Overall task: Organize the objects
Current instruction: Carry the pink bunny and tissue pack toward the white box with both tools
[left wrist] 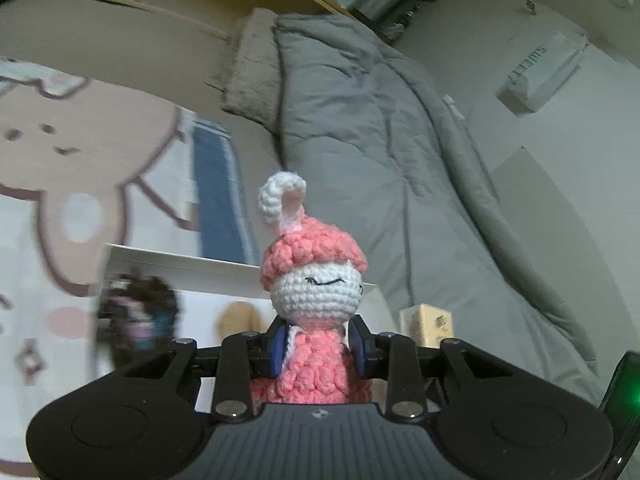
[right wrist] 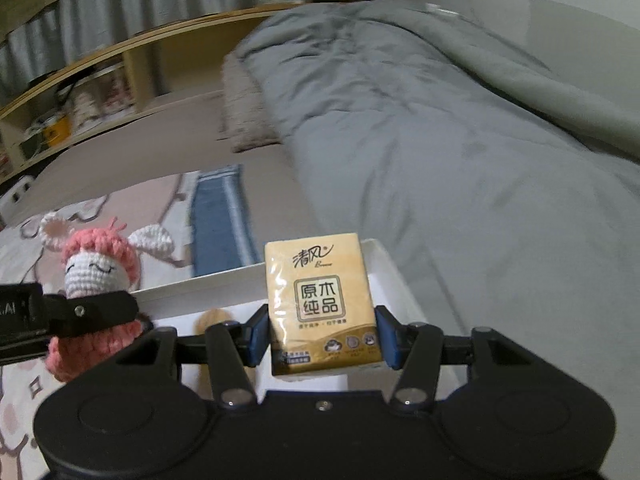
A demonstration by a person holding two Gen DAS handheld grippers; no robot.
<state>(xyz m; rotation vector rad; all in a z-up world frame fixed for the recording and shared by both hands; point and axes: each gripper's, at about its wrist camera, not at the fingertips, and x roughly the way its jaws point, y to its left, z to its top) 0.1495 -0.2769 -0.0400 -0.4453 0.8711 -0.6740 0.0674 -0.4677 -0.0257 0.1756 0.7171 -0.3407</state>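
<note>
My left gripper (left wrist: 320, 346) is shut on a pink and white crochet bunny doll (left wrist: 312, 280), held upright above the bed. The doll also shows at the left of the right wrist view (right wrist: 96, 276), clamped in the left gripper (right wrist: 92, 312). My right gripper (right wrist: 322, 336) is shut on a yellow tissue pack (right wrist: 320, 300) with Chinese print, held upright over a white tray (right wrist: 384, 264). The pack shows in the left wrist view (left wrist: 426, 324) to the right of the doll. The tray's far rim (left wrist: 180, 260) runs behind the doll.
A small tan item (right wrist: 212, 320) and a blurred dark object (left wrist: 136, 312) lie in the tray. A cartoon-print sheet (left wrist: 80, 152) covers the bed at left. A grey duvet (right wrist: 440, 140) is heaped at right. A wooden shelf (right wrist: 100, 80) stands behind.
</note>
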